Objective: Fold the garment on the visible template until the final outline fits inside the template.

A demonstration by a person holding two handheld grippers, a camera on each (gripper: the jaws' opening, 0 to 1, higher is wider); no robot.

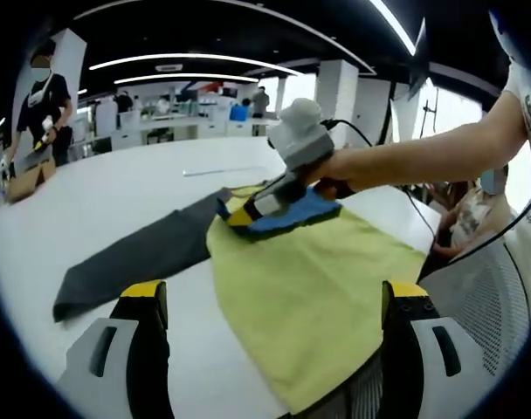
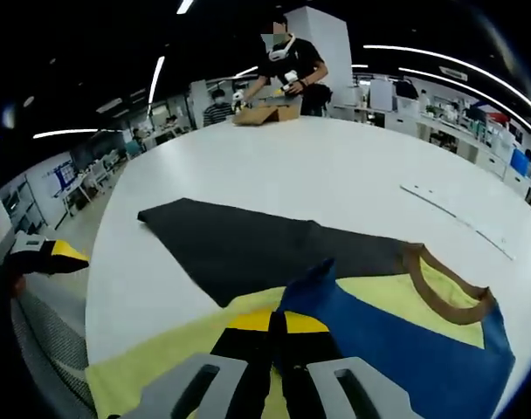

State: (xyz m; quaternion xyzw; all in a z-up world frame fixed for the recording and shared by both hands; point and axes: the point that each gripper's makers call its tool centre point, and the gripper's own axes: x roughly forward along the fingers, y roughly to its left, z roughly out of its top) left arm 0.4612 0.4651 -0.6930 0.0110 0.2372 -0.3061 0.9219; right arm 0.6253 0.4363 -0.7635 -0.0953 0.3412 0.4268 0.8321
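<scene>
The shirt (image 2: 396,305), yellow with a dark grey sleeve, blue panel and brown collar, lies flat on the white bench (image 2: 335,175), filling the lower half of the right gripper view. The right claw (image 2: 279,336) is clenched on the tip of the blue flap at bottom centre. In the left gripper view, the left claw (image 1: 274,301) is released, hovering over the yellow hem. My worry: pull that flap too fast and the thin fabric slips out or bunches, leaving a crooked fold.
</scene>
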